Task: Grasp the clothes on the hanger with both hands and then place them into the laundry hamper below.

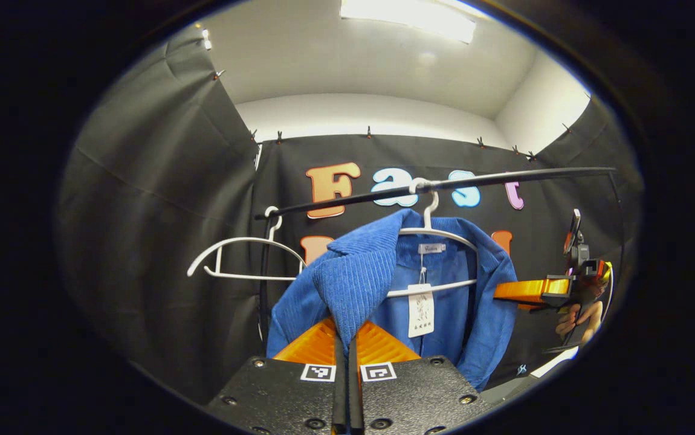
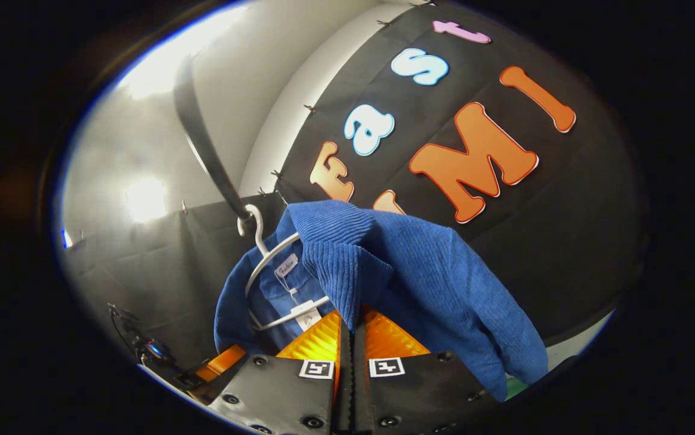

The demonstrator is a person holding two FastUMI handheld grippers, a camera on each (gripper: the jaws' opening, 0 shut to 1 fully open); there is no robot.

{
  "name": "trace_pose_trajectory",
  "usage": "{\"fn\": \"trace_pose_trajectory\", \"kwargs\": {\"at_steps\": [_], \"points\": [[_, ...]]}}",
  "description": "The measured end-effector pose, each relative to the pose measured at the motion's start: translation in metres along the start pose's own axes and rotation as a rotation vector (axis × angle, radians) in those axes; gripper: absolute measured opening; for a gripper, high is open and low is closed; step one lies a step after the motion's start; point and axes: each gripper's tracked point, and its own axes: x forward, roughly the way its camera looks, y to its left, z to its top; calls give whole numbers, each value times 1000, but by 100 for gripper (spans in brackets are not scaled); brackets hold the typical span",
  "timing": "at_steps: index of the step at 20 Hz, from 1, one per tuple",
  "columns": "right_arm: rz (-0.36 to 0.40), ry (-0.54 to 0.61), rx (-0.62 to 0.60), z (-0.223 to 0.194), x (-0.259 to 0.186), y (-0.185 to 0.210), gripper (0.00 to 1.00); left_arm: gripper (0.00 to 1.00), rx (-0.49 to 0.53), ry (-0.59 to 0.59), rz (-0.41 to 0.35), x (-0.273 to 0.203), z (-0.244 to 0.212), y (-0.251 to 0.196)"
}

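Blue corduroy jacket (image 1: 444,284) hanging on a white hanger (image 1: 438,232), front open, a paper tag dangling inside at the collar. Hanger hooking over a dark rail. One lapel lifting up and folding forward; in the right gripper view (image 2: 420,272), the ribbed cloth bunching over the shoulder.

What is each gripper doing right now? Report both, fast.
Left gripper: closed, tongs pinching the blue jacket at one shoulder.
Right gripper: closed, tongs pinching the same jacket at the other shoulder.
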Motion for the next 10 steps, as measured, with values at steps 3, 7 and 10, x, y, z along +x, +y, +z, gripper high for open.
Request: {"fn": "trace_pose_trajectory", "kwargs": {"at_steps": [3,7,10], "points": [[-9,-34,26,28,-8,-15,7,1,42,-41,28,-4,23,15],[5,-75,63,57,-18,-21,7,0,9,-50,44,1,36,26],[5,-88,83,69,-19,-27,7,1,16,-76,92,-1,50,50]]}}
